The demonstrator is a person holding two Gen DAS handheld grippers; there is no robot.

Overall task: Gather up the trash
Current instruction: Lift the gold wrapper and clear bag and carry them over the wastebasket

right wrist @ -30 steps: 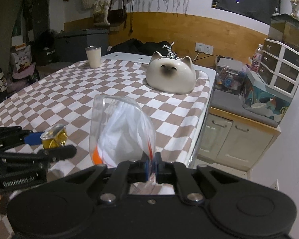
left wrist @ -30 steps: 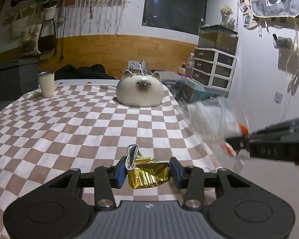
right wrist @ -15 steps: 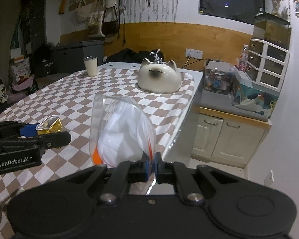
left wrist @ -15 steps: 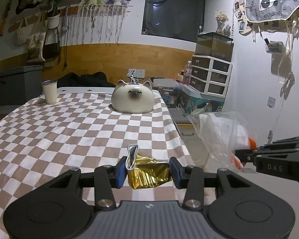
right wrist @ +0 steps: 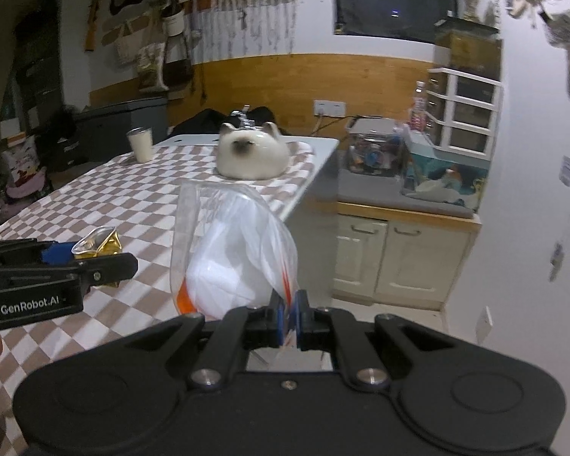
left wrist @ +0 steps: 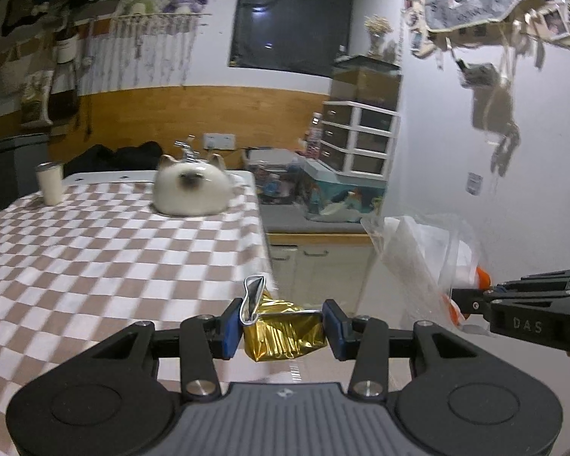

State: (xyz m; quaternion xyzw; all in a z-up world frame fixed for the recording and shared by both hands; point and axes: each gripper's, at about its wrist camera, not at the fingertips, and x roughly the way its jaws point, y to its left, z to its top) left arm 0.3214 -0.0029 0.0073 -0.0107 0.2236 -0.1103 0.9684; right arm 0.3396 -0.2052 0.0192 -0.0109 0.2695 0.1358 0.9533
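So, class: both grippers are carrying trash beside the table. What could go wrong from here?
1. The right gripper pinches only a thin edge of the clear plastic bag; it might slip out.
2. The left gripper holds the crumpled gold wrapper, which could crush further and drop.

Left gripper (left wrist: 283,323) clamped; right gripper (right wrist: 289,317) seemingly pinched.

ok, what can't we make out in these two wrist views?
- Bin or drop spot: in neither view.
- Bag contents: white mass behind clear plastic, unidentifiable; in the left view the right tool covers its lower end.
- Gold wrapper: no print readable; in the right view the left tool hides most of it.
- Hands: cut off at frame edges.
- Cat figure: blurred in the left view.
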